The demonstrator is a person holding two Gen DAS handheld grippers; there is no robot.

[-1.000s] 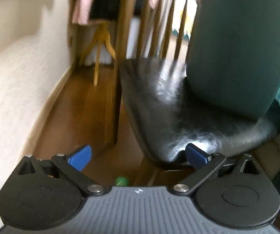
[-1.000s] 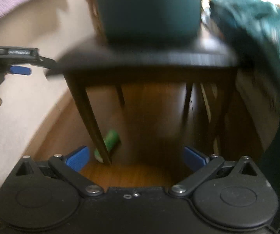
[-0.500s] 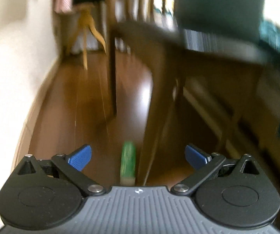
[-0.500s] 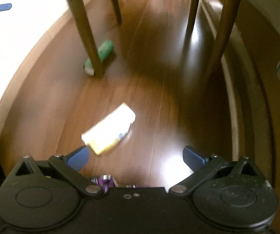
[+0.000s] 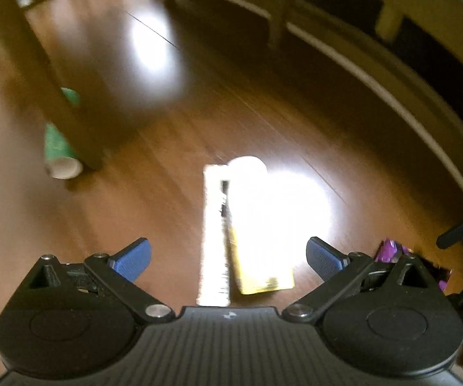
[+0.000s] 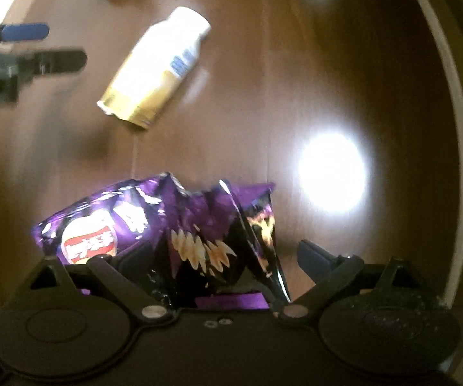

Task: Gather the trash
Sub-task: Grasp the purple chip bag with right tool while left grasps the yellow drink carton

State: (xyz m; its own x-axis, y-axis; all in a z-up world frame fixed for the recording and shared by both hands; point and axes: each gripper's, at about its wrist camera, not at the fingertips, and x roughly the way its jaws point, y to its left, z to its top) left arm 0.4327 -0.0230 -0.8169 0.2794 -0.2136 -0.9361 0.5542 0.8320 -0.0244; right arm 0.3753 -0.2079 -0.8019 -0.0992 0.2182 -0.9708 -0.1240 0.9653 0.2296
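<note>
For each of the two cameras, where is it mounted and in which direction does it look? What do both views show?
Left wrist: sits on the left gripper, looking down at the brown wooden floor; its open blue fingers frame a yellow-and-white bottle.
Right wrist: sits on the right gripper, facing down over a crumpled purple snack bag; the left gripper shows at left.
Shared: the bottle, the bag, a green paper cup, the floor.

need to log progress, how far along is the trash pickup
Nothing looks collected. Both grippers are open: the right gripper straddles the purple snack bag, the left gripper faces the yellow-and-white bottle. The green paper cup lies by the chair leg.
</note>
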